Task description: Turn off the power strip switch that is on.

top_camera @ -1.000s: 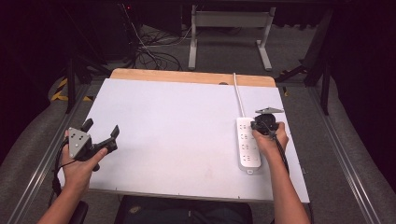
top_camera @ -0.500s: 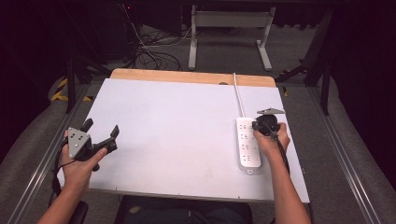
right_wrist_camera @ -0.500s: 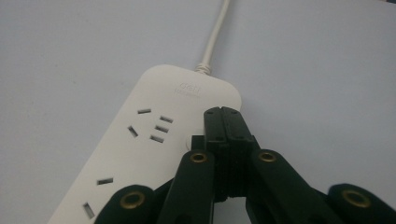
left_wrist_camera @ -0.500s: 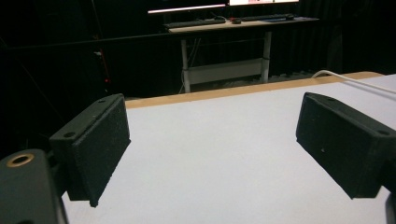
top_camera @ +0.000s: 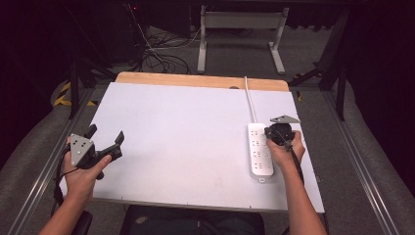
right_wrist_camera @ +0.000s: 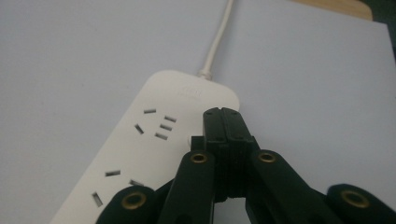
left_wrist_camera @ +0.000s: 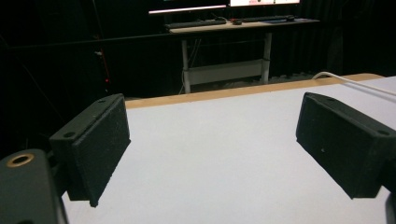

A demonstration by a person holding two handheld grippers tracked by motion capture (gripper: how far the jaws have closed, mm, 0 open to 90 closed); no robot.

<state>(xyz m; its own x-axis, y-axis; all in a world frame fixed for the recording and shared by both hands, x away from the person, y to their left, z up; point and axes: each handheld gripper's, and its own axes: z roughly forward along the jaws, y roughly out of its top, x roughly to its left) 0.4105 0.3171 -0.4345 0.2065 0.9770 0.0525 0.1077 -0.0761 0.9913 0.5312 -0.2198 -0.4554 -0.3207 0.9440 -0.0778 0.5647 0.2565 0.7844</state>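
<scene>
White plastic power strip point(top_camera: 260, 152) with sockets up lies at right side of white tabletop point(top_camera: 186, 142), cord running to far edge. Right gripper point(right_wrist_camera: 223, 122) clenched, empty, tip over strip's right edge. Left gripper point(top_camera: 105, 137) released, idle near left edge. Likely press or nudge: keep tip square, light pressure.

A white power strip point(top_camera: 260, 151) lies on the white table point(top_camera: 186, 142).

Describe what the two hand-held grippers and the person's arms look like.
Both are black. The left hand-held gripper has blocky rough-faced jaws, a grey three-cornered plate and a black cable. The right hand-held gripper shows brass-coloured rivets along its linkage and a similar grey plate. The forearms are bare, no sleeves in view.
</scene>
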